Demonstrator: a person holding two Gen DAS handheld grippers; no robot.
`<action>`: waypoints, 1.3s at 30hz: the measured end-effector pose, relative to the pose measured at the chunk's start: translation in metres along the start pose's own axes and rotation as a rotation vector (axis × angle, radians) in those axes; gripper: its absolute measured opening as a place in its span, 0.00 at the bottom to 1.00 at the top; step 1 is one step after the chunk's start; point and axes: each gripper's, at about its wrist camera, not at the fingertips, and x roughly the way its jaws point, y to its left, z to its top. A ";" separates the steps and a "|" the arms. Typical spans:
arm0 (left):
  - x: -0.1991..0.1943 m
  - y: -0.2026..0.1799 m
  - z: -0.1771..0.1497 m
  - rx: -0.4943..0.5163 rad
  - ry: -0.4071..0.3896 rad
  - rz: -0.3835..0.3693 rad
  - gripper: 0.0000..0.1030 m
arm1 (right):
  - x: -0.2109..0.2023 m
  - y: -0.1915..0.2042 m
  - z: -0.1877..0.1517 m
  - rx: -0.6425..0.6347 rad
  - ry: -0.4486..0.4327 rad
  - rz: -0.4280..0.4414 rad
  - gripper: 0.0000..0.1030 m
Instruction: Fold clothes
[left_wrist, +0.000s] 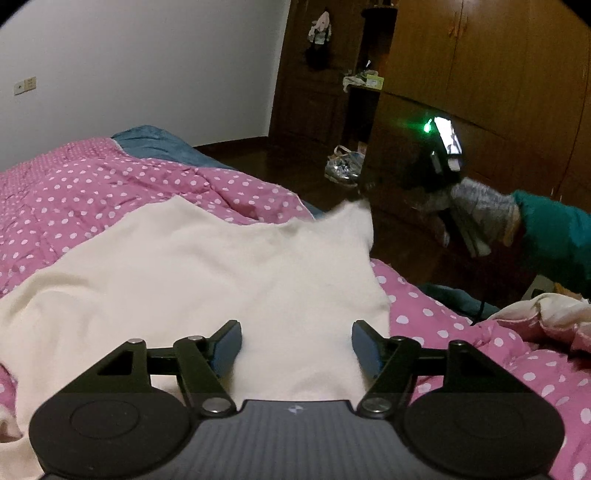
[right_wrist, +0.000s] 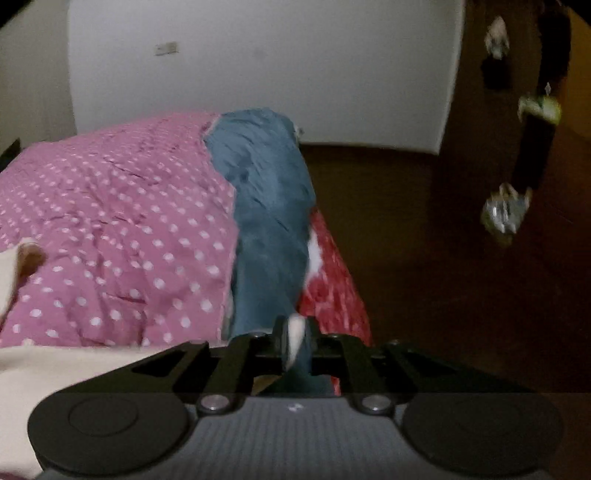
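A cream garment (left_wrist: 207, 280) lies spread over the pink dotted quilt (left_wrist: 110, 184) on the bed, with 1 corner lifted toward the bed's far right edge. The left hand-held gripper (left_wrist: 295, 347) hovers over the near part of the cloth with its 2 fingers spread wide and nothing between them. The left wrist view alone shows the lifted corner running up to the right hand-held gripper (left_wrist: 364, 192), which is blurred there, with a green light on its body and a gray-gloved hand (left_wrist: 476, 214) in a teal sleeve behind it.

The right wrist view shows that gripper (right_wrist: 295, 343) with its fingers drawn nearly together on a small bit of white cloth; the rest of the garment (right_wrist: 74, 369) sits at the lower left of that view. Only this view shows a red patterned cloth (right_wrist: 332, 288) along the bed's right edge, beside a blue blanket (right_wrist: 266, 206).

Beyond the bed are a dark wooden floor (left_wrist: 303, 173), a white wall (left_wrist: 147, 66) with a socket, and brown wooden wardrobes (left_wrist: 498, 74).
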 end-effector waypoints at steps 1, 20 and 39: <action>-0.004 0.002 0.001 -0.002 -0.007 0.013 0.68 | 0.004 -0.002 -0.001 0.013 0.015 0.001 0.11; -0.104 0.162 -0.023 -0.400 -0.069 0.643 0.53 | -0.056 0.161 0.022 -0.363 -0.035 0.583 0.35; -0.086 0.156 -0.036 -0.393 -0.017 0.498 0.11 | -0.062 0.200 0.001 -0.513 0.005 0.651 0.46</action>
